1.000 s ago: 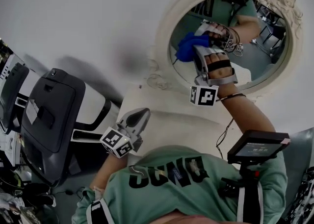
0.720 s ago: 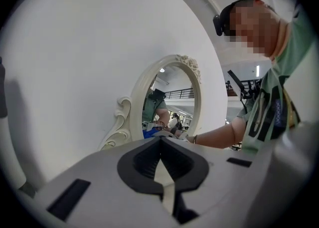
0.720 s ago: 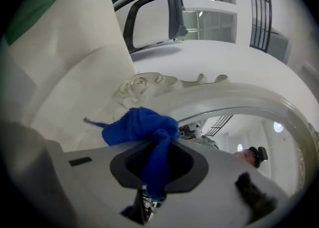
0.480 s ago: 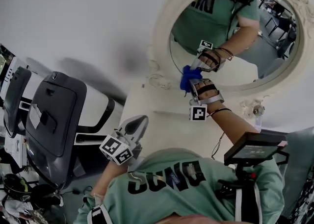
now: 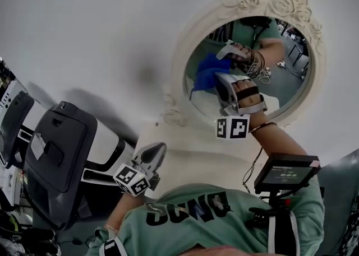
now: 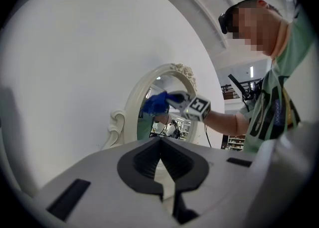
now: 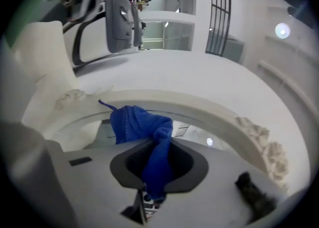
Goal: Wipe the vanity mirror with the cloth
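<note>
An oval vanity mirror in an ornate cream frame (image 5: 185, 42) hangs on the white wall. My right gripper (image 5: 217, 79) is shut on a blue cloth (image 5: 205, 74) and presses it against the left part of the glass. In the right gripper view the cloth (image 7: 142, 124) bunches out of the shut jaws, right in front of the frame (image 7: 209, 110). My left gripper (image 5: 160, 148) is held low, over the vanity top and away from the mirror, shut with nothing in it. The left gripper view looks up at the mirror (image 6: 130, 112), with the cloth (image 6: 155, 103) at the glass.
A white vanity top (image 5: 190, 145) lies below the mirror. A black office chair (image 5: 56, 154) stands to the left. A small screen (image 5: 286, 172) is mounted on the person's chest. The wall around the mirror is plain white.
The right gripper has carried the cloth from the mirror's lower left rim up onto the left side of the glass. The left gripper has stayed low and shut.
</note>
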Demonstrator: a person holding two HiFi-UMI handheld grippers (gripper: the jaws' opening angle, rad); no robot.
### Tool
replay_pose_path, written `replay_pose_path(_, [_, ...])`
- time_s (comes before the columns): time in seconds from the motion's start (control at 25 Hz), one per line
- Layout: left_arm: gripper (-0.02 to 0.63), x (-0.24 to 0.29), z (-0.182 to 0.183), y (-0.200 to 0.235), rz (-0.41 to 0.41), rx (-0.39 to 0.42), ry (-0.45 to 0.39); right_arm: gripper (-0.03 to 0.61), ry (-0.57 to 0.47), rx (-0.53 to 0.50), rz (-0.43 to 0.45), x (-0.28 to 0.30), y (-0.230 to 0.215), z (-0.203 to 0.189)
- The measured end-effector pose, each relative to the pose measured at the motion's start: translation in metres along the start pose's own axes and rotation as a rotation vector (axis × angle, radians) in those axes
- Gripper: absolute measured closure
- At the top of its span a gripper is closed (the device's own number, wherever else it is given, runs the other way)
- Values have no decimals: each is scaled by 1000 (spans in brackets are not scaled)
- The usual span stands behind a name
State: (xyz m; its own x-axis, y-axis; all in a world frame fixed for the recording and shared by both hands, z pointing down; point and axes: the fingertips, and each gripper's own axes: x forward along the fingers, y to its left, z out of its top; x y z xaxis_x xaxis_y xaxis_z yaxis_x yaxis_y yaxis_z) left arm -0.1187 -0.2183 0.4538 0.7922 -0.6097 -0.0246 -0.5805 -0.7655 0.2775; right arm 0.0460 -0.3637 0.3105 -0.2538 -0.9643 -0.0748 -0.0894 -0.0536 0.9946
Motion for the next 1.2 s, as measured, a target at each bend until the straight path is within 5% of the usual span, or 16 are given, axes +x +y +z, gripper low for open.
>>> replay_pose_path(0.2, [604,0,1,-4,-19,14,-22,522,41,-45,-232,1,-141,-4])
replay_pose_path(0.64, [604,-4,1,-2,-10,13,-16,522,111,-92,-231,16,-155,-20])
replay_pose_path(0.88, [604,-3,-4,-5,-22,1,5,523,114,-129,-145,15,-76,-18])
replay_pose_path(1.2, [604,-12,-22,-5,8,-33,79,522,106,-132,177,-8,155,-33])
